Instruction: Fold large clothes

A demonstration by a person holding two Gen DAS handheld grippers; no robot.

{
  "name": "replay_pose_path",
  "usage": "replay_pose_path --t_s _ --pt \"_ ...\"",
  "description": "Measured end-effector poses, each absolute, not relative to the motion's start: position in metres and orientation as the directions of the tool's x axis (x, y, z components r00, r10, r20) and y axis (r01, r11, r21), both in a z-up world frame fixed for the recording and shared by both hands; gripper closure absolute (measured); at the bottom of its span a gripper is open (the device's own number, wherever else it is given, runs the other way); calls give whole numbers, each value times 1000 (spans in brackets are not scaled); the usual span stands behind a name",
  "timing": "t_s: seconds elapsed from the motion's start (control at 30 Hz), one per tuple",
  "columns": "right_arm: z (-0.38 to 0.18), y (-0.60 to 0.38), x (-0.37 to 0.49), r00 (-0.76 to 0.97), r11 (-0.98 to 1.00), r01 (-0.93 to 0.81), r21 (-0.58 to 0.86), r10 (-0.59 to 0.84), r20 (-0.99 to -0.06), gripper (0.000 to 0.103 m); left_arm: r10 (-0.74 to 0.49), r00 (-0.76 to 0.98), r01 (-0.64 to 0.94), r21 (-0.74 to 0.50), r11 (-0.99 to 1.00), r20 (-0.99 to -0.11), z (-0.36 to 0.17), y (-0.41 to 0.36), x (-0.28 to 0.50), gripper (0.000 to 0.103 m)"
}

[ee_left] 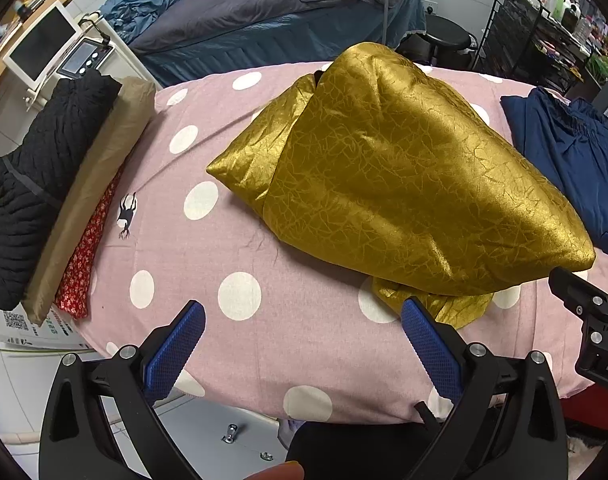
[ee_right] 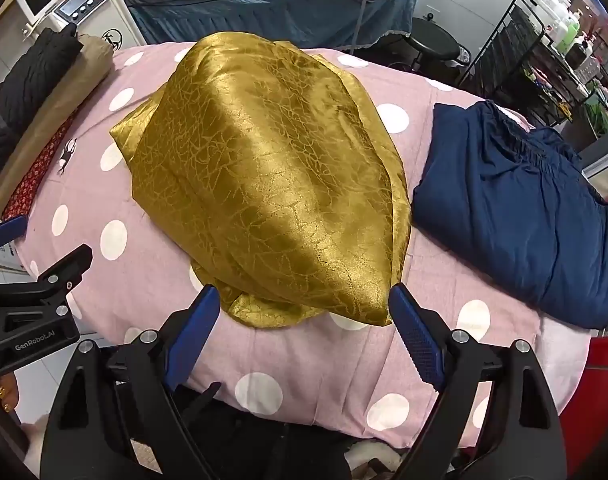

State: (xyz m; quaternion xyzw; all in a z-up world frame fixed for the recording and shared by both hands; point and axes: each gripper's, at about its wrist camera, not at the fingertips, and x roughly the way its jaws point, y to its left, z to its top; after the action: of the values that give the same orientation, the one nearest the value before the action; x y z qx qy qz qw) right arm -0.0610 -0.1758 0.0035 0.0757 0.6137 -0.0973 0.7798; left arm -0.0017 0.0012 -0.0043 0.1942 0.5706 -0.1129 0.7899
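Observation:
A shiny gold garment (ee_left: 392, 176) (ee_right: 271, 184) lies folded in a thick mound in the middle of the pink polka-dot table cover (ee_left: 239, 240) (ee_right: 328, 360). My left gripper (ee_left: 304, 320) hovers open over the bare cover near the front edge, left of the garment's near corner, nothing between its blue pads (ee_left: 175, 352). My right gripper (ee_right: 304, 312) is open too, its fingertips straddling the near end of the gold garment without pressing on it. The right gripper's body shows at the right edge of the left wrist view.
A stack of folded clothes, black (ee_left: 43, 184), tan and red floral, sits on the cover's left side. A folded navy garment (ee_right: 520, 208) lies on the right. Behind are a bed (ee_left: 271, 12), a black stool (ee_right: 432, 46) and a wire rack (ee_right: 544, 64).

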Motion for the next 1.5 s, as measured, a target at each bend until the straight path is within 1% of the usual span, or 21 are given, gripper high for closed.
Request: replay_pose_path --t_s 1.5 --pt "3 -179 -63 232 967 255 11 -50 -972 18 61 318 407 195 892 -946 -7 -3 -2 7"
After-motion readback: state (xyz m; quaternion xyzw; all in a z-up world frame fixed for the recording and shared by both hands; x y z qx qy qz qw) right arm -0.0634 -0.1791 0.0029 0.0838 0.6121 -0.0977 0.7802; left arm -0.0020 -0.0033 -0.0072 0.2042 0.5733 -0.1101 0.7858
